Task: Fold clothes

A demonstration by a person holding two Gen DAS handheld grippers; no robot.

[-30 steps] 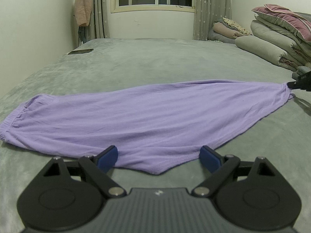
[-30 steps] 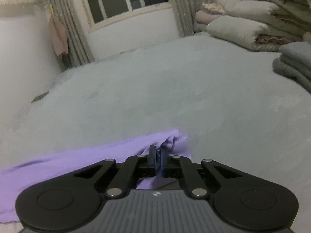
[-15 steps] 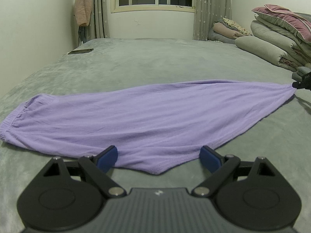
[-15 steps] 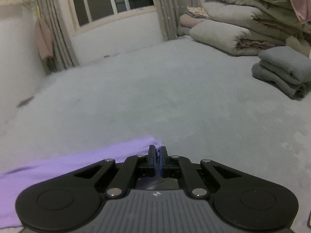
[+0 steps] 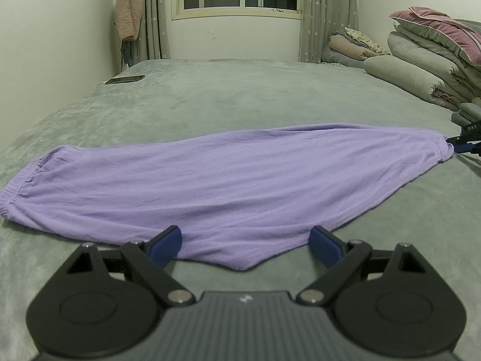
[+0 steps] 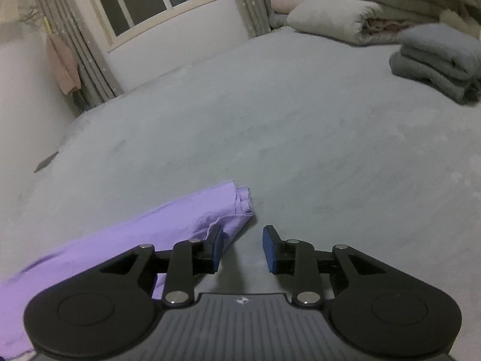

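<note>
A lilac garment (image 5: 210, 186) lies stretched flat across the grey-green bed, waistband at the left, one end drawn out to the right. My left gripper (image 5: 246, 245) hovers open over its near pointed hem, pads on either side and not pressing. In the right wrist view the garment's right end (image 6: 222, 210) lies on the bed just ahead and left of my right gripper (image 6: 243, 248). Its jaws are opening and the cloth is no longer pinched; the left pad (image 6: 217, 248) sits beside the fabric edge. The right gripper's tips (image 5: 464, 146) show at the garment's far right end.
Rolled quilts and pillows (image 5: 421, 69) are stacked along the right side. A folded grey blanket pile (image 6: 439, 60) sits on the bed to the right. A phone (image 5: 124, 79) lies at the far left edge near the wall. Window and curtains stand behind.
My right gripper has opened and let go of the garment's right end, which now lies on the bed. The left gripper and the rest of the garment have not moved.
</note>
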